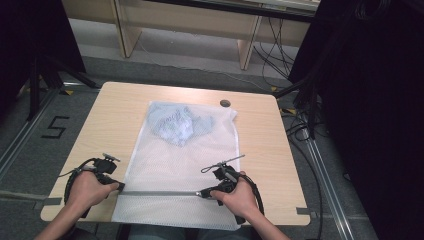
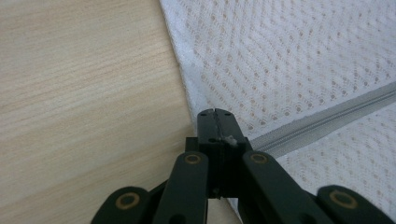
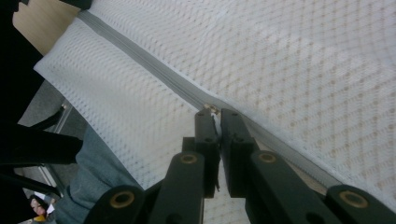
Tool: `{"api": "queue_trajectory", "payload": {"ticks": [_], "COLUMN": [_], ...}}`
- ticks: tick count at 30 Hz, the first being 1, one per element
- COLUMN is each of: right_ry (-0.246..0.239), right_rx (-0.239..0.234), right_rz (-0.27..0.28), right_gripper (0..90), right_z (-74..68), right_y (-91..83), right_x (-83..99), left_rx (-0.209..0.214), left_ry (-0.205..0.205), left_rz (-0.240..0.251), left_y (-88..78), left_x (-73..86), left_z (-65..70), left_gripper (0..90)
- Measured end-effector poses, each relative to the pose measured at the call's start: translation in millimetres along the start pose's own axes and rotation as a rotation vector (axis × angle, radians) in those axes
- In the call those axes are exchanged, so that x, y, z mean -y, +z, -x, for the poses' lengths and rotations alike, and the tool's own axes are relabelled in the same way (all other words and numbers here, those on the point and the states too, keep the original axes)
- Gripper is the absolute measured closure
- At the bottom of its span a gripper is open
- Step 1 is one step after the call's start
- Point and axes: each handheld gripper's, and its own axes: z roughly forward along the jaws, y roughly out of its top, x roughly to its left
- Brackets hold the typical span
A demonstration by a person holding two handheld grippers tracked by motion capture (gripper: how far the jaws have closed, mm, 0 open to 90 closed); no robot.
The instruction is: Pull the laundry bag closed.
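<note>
A pale wooden table (image 1: 110,115) stands on grey floor (image 1: 30,150), which is marked with a black 5 (image 1: 55,127). Behind it stands light wooden furniture (image 1: 190,22), with black curtains (image 1: 370,100) and loose cables (image 1: 280,47) on the right.

table (image 1: 110,115): light wood; stood on grey floor
on it: white mesh bag (image 1: 180,165), laid flat; near edge overhung

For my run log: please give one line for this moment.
left tool: shut on bag edge | right tool: shut on zipper pull | bag flat on table
</note>
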Motion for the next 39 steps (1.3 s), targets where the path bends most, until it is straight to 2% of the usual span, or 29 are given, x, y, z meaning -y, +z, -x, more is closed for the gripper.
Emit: {"api": "queue_trajectory", "payload": {"ticks": [1,4,6,7,9,10,12,13,15,16,18,23,24,25,27,29,30,34,35,36,38,39], "right_ry": [0.013,0.007,0.022,0.010,0.017,0.013,0.015,0.016,0.030,0.037,0.017,0.018,0.036,0.020,0.041,0.037,0.038,0.033,0.026,0.043,0.028,0.041], "right_rx": [0.000,0.003,0.004,-0.001,-0.002,0.005,0.005,0.001,0.014,0.005,0.007,0.004,0.011,-0.001,0.012,0.015,0.017,0.023,0.010,0.028,0.025,0.031], "right_rz": [-0.001,0.005,-0.003,0.010,0.007,0.011,0.005,0.011,0.001,0.003,0.014,0.011,-0.001,0.010,0.002,0.010,0.007,0.011,0.011,0.003,0.023,0.014], "right_gripper": [87.0,87.0,87.0,87.0,87.0,87.0,86.9,87.0,87.0,87.0,87.0,87.0,87.0,87.0,87.0,87.0,86.9,87.0,87.0,87.0,87.0,87.0], "right_z": [-0.5,2.4,3.0,4.4,5.0,5.4,6.3,6.6,6.3,6.3,7.9,9.7,9.6,10.3,11.0,12.5,12.3,12.9,13.8,13.6,18.0,19.2], "right_y": [-0.6,-2.3,-4.4,-4.5,-5.6,-5.6,-6.0,-6.1,-7.3,-7.7,-7.8,-8.6,-9.1,-9.3,-11.2,-11.9,-12.3,-13.4,-14.1,-15.1,-17.1,-19.0], "right_x": [0.4,1.3,2.1,2.6,3.3,3.7,4.4,4.5,4.8,4.8,5.2,6.5,6.6,6.8,7.2,7.8,8.1,9.3,9.5,9.5,10.6,11.4], "left_rx": [-0.002,0.000,0.000,0.000,-0.001,-0.003,-0.001,0.000,0.000,0.001,0.000,0.000,0.000,0.000,-0.003,-0.004,-0.004,-0.004,-0.004,-0.003,-0.004,-0.003], "left_ry": [-0.009,-0.001,-0.002,0.000,0.001,-0.012,0.003,-0.001,0.001,0.000,-0.004,0.003,0.000,0.001,-0.010,-0.011,0.007,0.008,0.008,0.008,0.008,0.008], "left_rz": [0.006,0.000,0.000,-0.002,-0.002,0.008,-0.005,0.000,-0.002,-0.001,0.002,-0.003,0.000,-0.001,0.006,0.006,-0.009,-0.010,-0.010,-0.010,-0.010,-0.010], "left_y": [0.4,0.0,0.0,-0.1,-0.1,0.7,-0.3,0.0,-0.1,-0.1,0.2,-0.2,0.0,-0.1,0.5,0.6,-0.4,-0.6,-0.6,-0.6,-0.6,-0.6], "left_x": [0.0,0.0,-0.1,-0.1,-0.2,0.0,-0.1,-0.1,0.0,-0.1,-0.1,0.0,0.0,-0.1,-0.1,-0.1,-0.2,-0.3,-0.2,-0.2,-0.3,-0.3], "left_z": [0.7,0.1,0.2,-0.1,0.1,0.9,-0.2,0.1,-0.1,-0.1,0.1,-0.3,-0.1,0.0,0.9,1.1,-0.1,0.2,0.1,0.1,0.1,0.1], "left_gripper": [90.0,90.0,90.0,90.0,90.0,89.9,89.9,90.0,90.0,90.0,90.0,90.0,90.0,90.0,90.0,90.0,89.9,90.0,89.9,90.0,90.0,89.9]}}
